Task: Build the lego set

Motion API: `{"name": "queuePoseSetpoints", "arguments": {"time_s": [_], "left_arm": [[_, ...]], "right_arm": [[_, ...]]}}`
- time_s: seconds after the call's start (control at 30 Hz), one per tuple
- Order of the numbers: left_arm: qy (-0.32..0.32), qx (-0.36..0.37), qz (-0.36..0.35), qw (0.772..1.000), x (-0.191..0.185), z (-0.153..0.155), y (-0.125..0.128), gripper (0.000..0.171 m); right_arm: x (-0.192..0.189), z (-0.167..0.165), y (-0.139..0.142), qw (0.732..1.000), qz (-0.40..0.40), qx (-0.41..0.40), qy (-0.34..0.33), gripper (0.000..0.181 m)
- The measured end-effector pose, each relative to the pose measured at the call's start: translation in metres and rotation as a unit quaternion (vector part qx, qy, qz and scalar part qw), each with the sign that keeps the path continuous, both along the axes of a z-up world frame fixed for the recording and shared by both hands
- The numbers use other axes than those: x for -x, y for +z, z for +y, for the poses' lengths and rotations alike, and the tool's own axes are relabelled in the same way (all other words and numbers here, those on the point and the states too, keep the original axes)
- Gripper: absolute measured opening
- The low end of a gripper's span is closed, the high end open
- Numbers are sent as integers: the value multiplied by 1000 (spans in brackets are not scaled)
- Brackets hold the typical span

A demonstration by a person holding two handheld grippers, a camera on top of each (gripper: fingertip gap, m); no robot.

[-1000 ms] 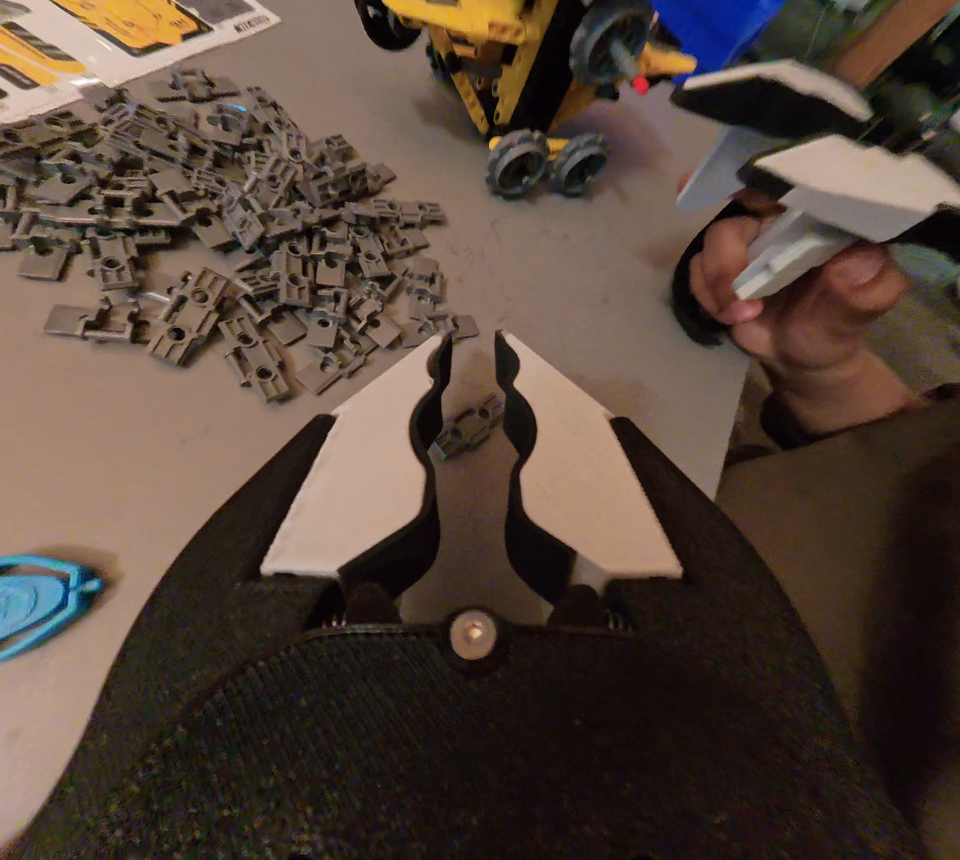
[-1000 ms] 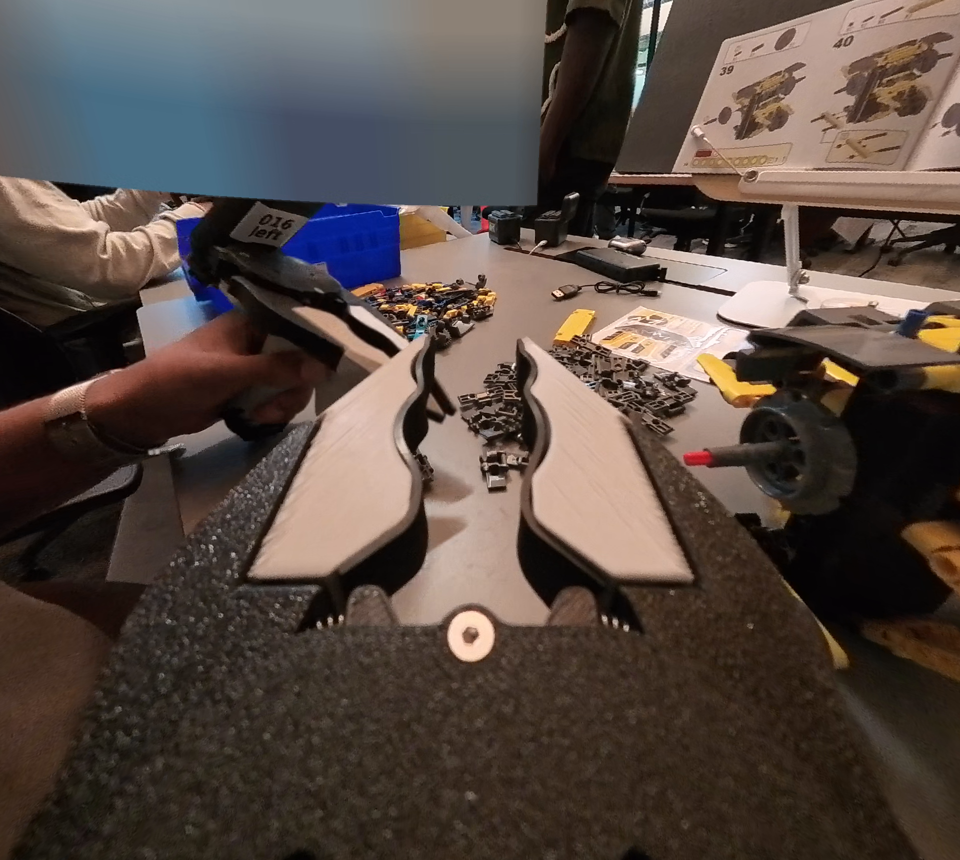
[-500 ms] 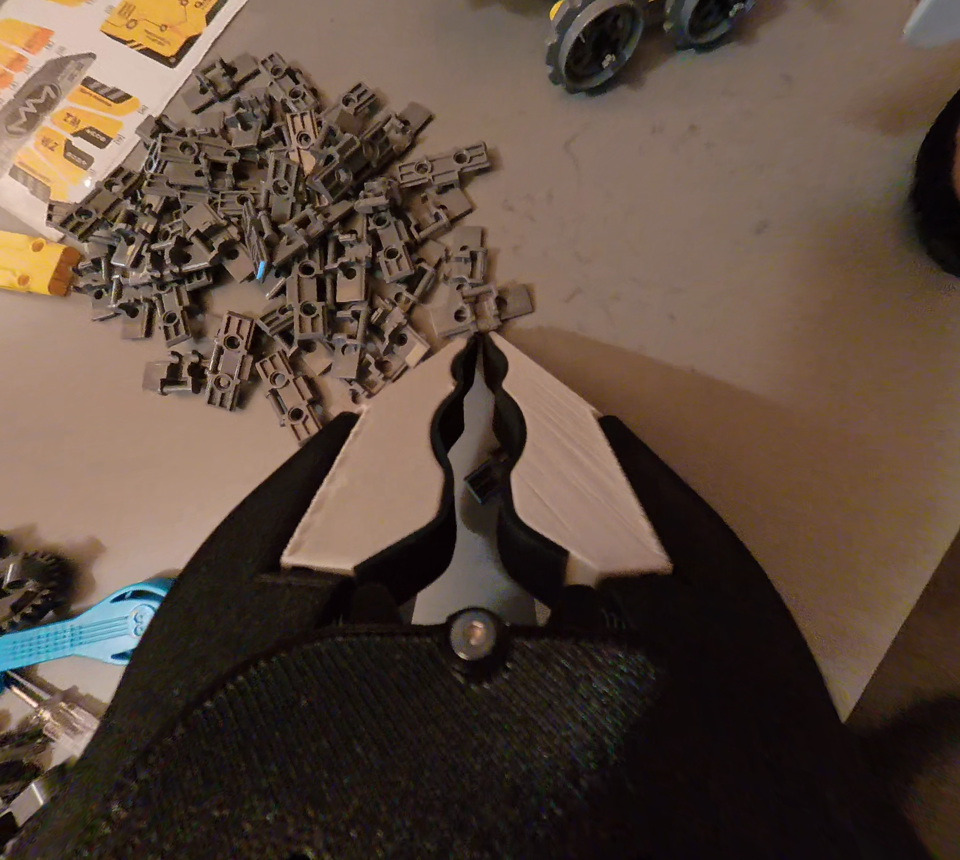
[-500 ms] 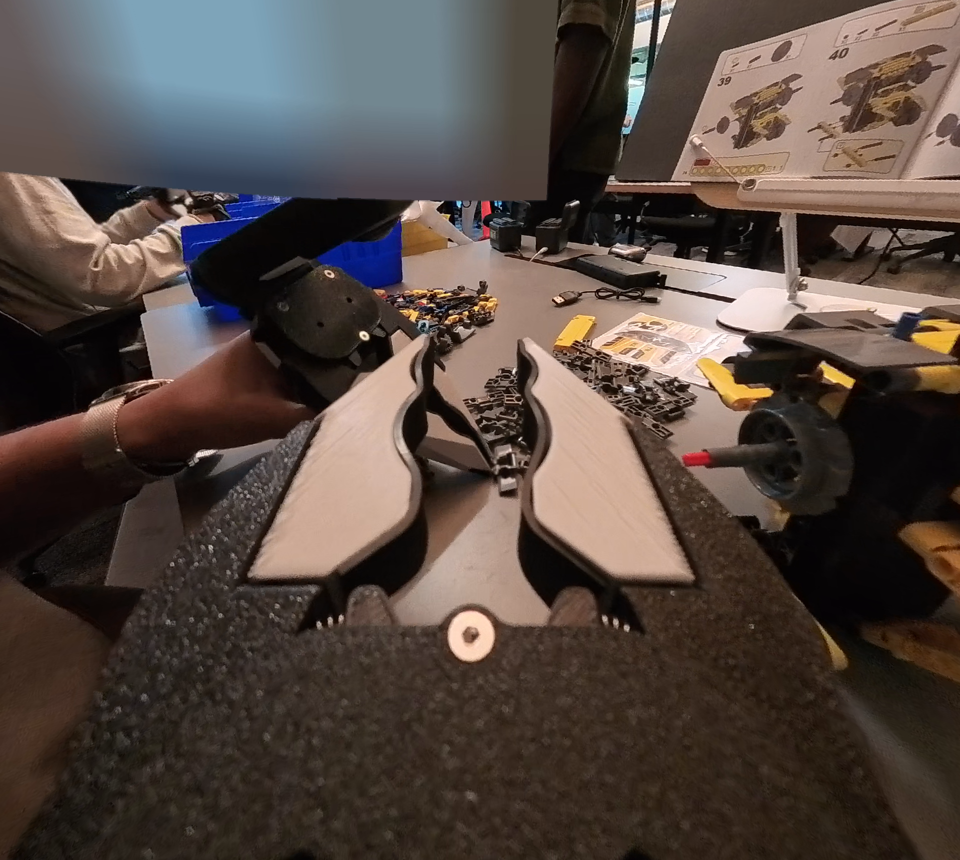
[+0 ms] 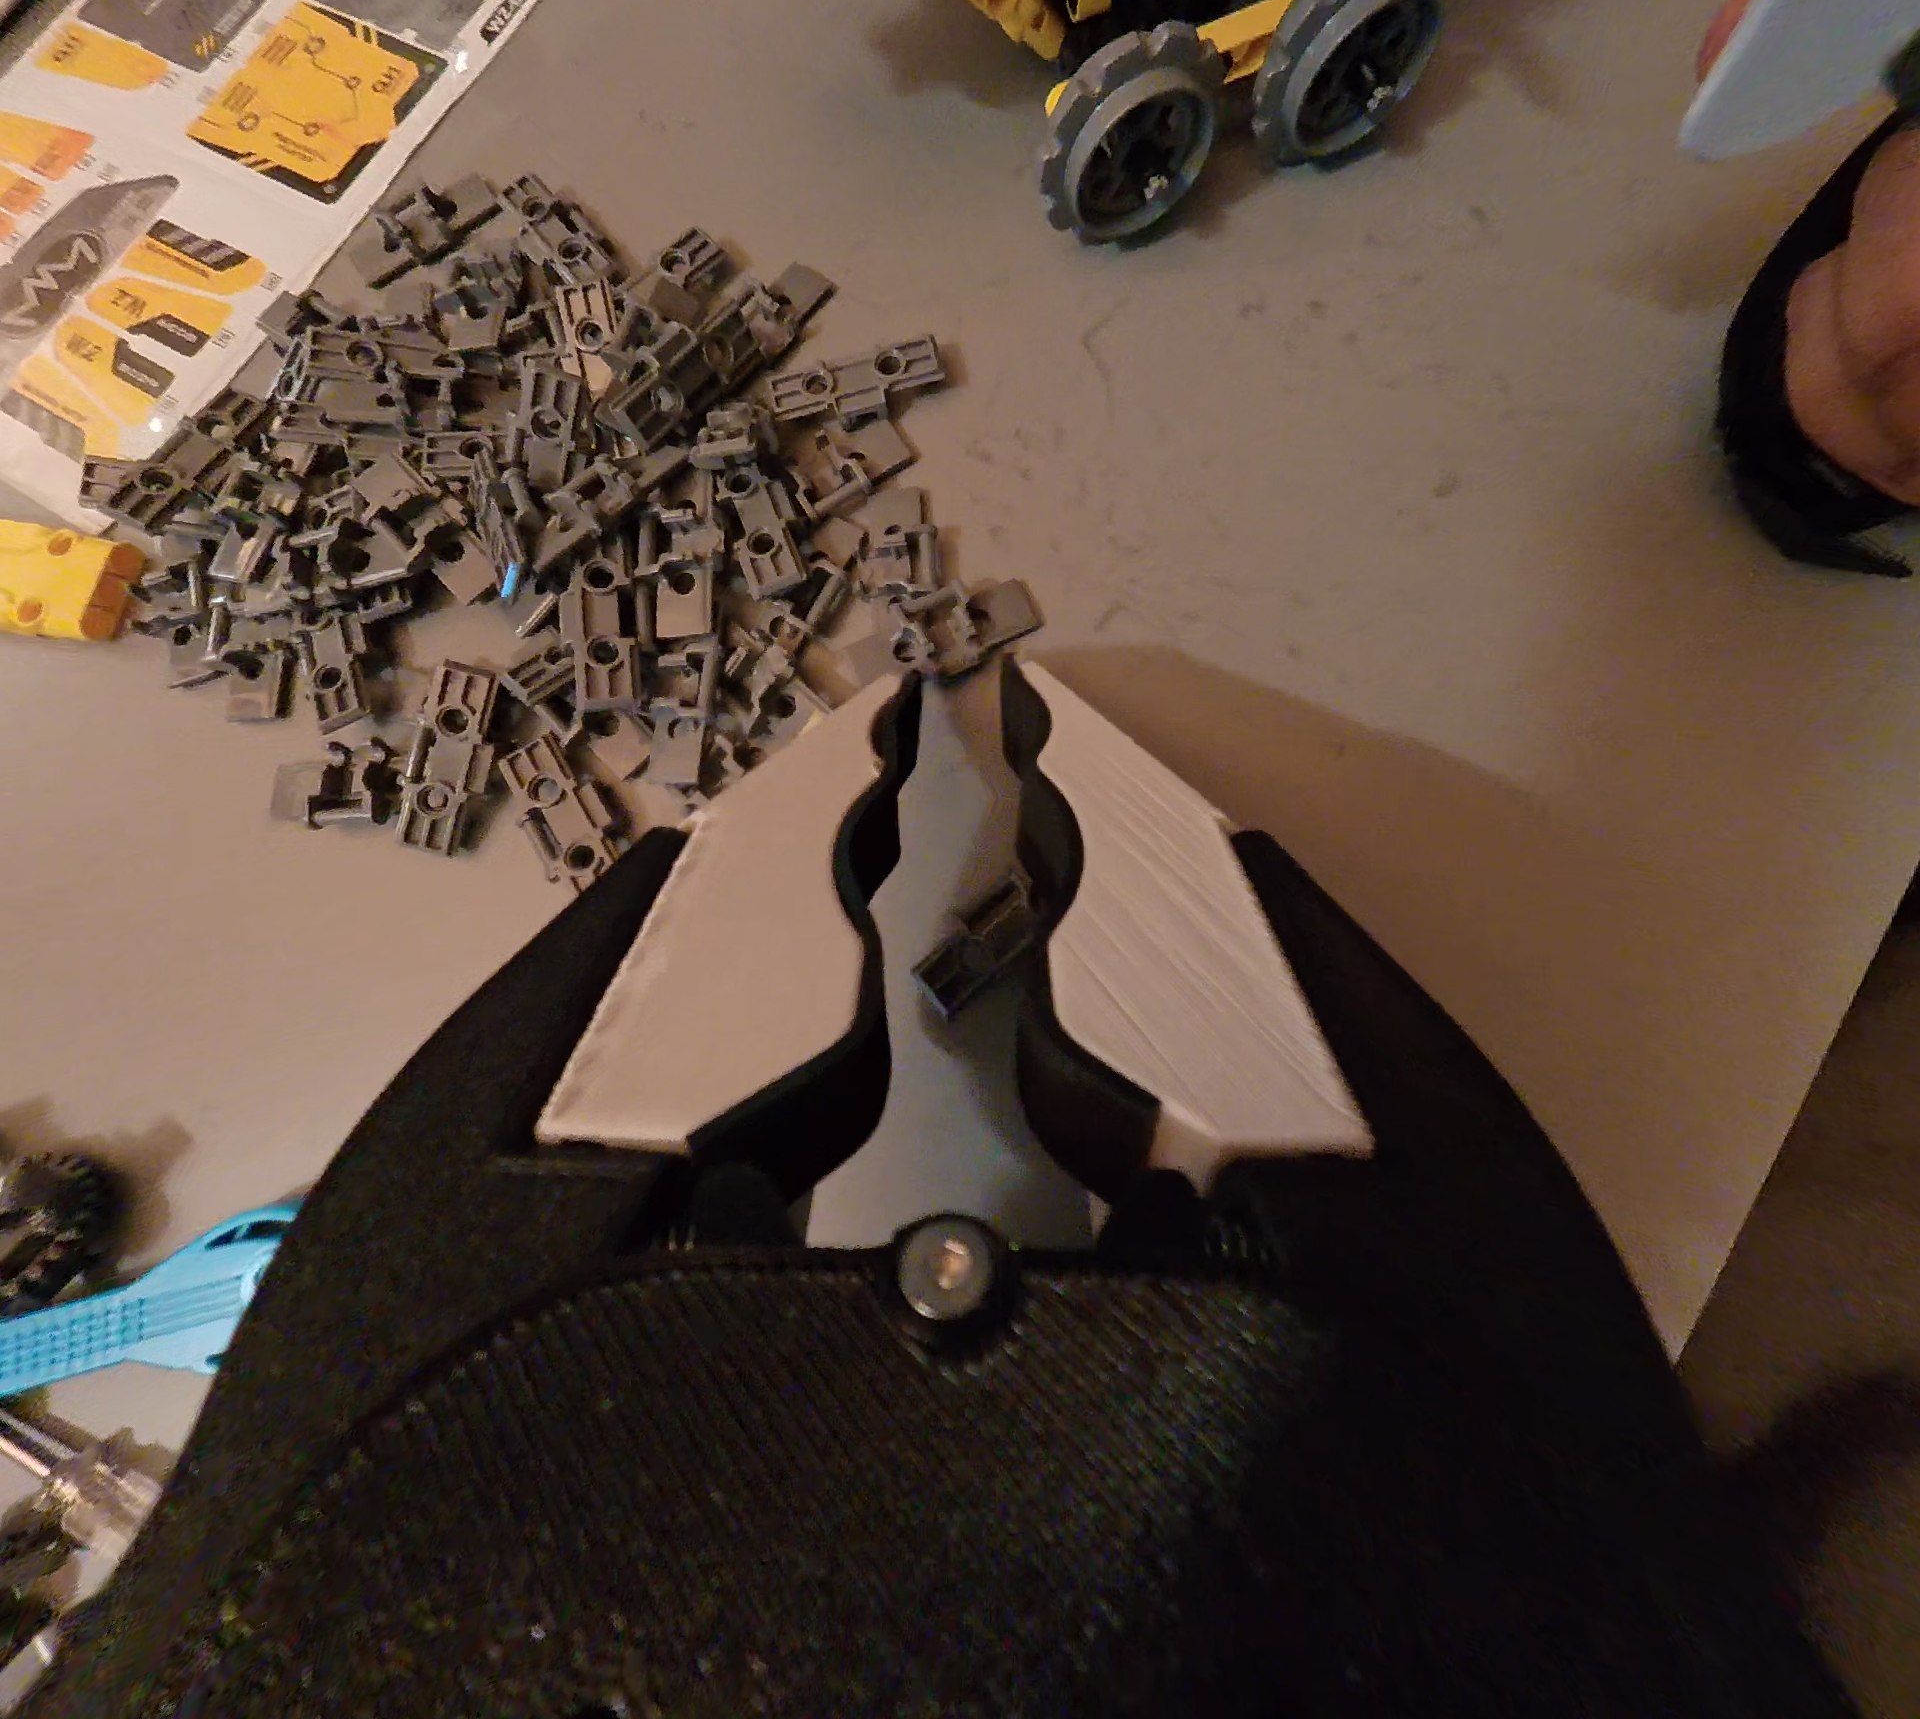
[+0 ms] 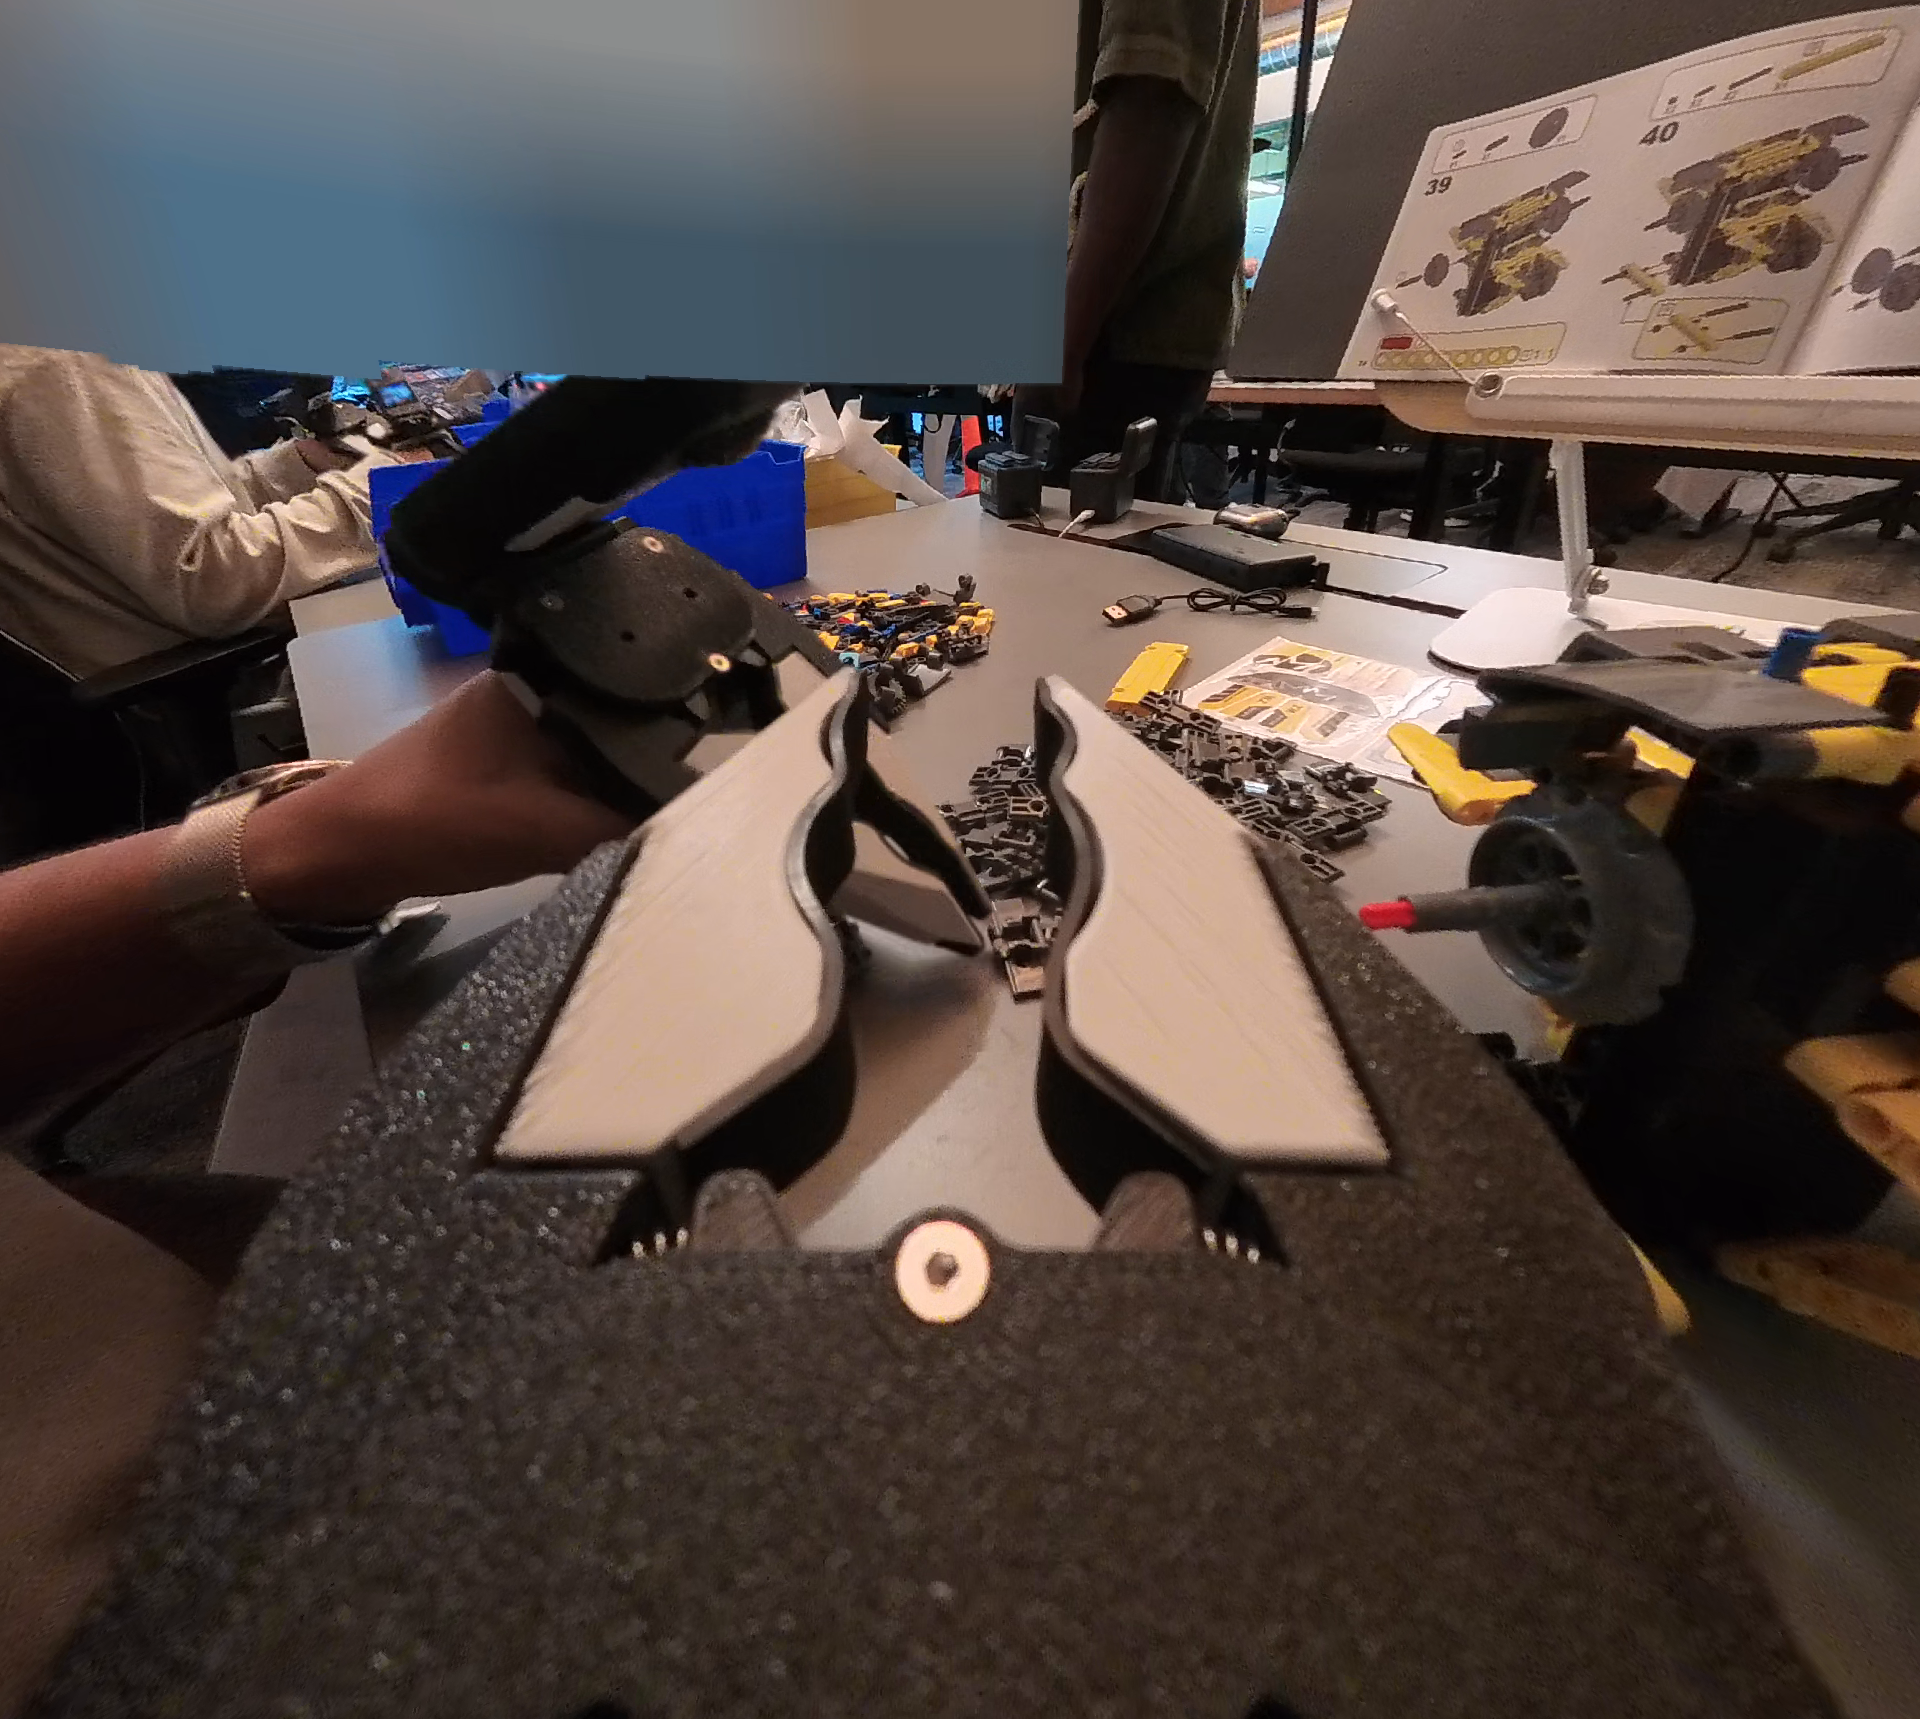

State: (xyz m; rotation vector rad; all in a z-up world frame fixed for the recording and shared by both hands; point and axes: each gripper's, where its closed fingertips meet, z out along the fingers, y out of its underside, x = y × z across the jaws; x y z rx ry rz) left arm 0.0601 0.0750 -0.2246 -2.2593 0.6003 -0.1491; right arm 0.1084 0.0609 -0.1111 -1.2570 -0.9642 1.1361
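Observation:
My left gripper (image 5: 964, 672) points down at the grey table (image 5: 1351, 443), its jaws a narrow gap apart. One small grey brick piece (image 5: 982, 942) lies between the fingers, against the right one. The tips touch another grey piece (image 5: 971, 630) at the edge of a pile of grey pieces (image 5: 540, 506). My right gripper (image 6: 948, 698) is open and empty above the table, beside a yellow and black brick vehicle (image 6: 1662, 890). In the right wrist view the left gripper (image 6: 961, 926) meets the pile (image 6: 1247, 776).
The vehicle's grey wheels (image 5: 1132, 131) stand beyond the pile. A sticker sheet (image 5: 239, 80), a yellow piece (image 5: 52, 578) and a blue tool (image 5: 135, 1306) lie left. The table edge (image 5: 1766, 1150) is close right. An instruction booklet on a stand (image 6: 1662, 215), a blue bin (image 6: 727, 516) and seated people are behind. The tips of one gripper are about 12 cm away from the tips of the other.
My left gripper dropped and moved forward to the pile's edge, closing around the small grey piece, then its tips parted a little. The right gripper has barely moved.

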Motion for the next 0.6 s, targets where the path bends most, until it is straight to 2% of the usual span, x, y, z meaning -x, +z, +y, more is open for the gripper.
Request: {"name": "queuePoseSetpoints", "arguments": {"time_s": [0.13, 0.27, 0.4, 0.5, 0.57, 0.6], "left_arm": [[3, -3, 14, 1000, -4, 6, -2, 21], [7, -3, 35, 999, -3, 10, -3, 14], [10, -9, 32, 999, 2, 8, 3, 14], [3, -13, -55, 998, 1, -1, 18, 13], [-22, -1, -188, 982, -8, -11, 39, 13], [-37, 6, -269, 962, -11, -17, 53, 13]], "right_arm": [[-1, 0, 1, 1000, 5, 3, 1, 31], [-1, 0, 1, 1000, 5, 3, 2, 31], [-2, 0, 1, 1000, 5, 3, 2, 31], [-3, -1, 3, 1000, 9, 4, 9, 31], [-6, -6, 6, 1000, 11, -3, 23, 31], [-7, -9, 5, 999, 3, -14, 30, 31]]}}
